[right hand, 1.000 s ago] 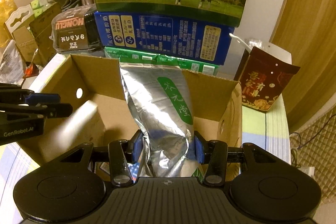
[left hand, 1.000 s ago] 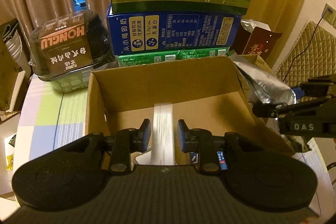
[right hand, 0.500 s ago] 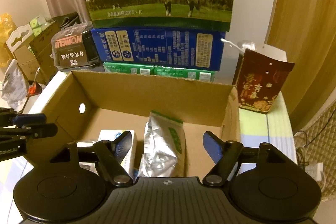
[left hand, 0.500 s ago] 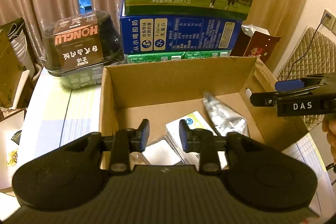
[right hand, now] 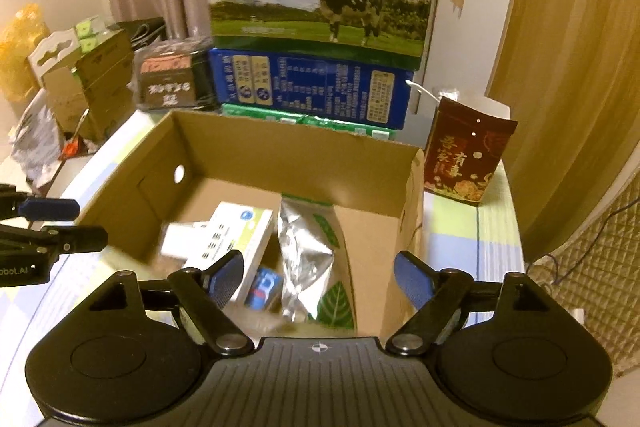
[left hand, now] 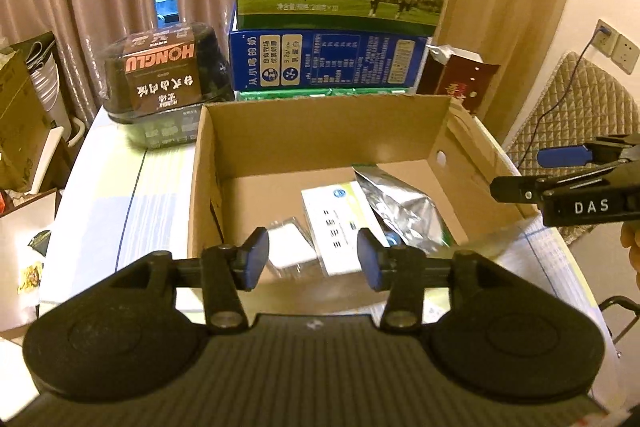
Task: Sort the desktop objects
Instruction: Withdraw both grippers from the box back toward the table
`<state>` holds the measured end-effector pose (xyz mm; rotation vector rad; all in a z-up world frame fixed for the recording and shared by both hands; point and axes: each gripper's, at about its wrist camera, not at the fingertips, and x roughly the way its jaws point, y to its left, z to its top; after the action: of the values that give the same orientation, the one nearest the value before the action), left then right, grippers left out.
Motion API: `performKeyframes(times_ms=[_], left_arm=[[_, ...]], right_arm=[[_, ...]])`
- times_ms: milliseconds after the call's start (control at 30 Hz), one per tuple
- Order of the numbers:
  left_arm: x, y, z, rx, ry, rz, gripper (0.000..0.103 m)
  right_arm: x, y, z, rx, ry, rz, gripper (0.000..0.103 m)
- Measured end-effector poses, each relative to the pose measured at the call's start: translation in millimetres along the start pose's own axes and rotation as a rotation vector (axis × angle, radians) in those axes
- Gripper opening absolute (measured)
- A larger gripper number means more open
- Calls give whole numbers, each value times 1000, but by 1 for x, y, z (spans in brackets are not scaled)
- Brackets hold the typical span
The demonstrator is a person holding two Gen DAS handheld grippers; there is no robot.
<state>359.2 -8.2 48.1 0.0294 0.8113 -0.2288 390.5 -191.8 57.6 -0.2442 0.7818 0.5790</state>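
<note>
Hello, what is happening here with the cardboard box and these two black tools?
A person holds a gripper in each hand above an open cardboard box on the table and is sorting small things into it. A silver foil pouch, a white medicine box and a small clear packet lie on the box floor. The left gripper and the right gripper hold nothing; the fingers of both are opening.

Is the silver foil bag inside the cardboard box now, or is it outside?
Inside. The silver foil bag lies on the floor of the cardboard box, beside a white carton; no jaws grip it.
</note>
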Motion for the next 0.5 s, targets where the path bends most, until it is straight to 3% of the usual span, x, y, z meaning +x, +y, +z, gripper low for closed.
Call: performKeyframes(times_ms=[133,233,500], left_arm=[[-21,-6,-20,-9,-1,-6,54],[-38,-12,-36,-8,-6,-12,68],[-76,-33,-80,-12,-20,-22,85]], right_arm=[[-24,9,-17,-19,-15,3,86],[-42,16,-32,-54,-16,3,90],[-81,26,-69,-85,-13,19,101]])
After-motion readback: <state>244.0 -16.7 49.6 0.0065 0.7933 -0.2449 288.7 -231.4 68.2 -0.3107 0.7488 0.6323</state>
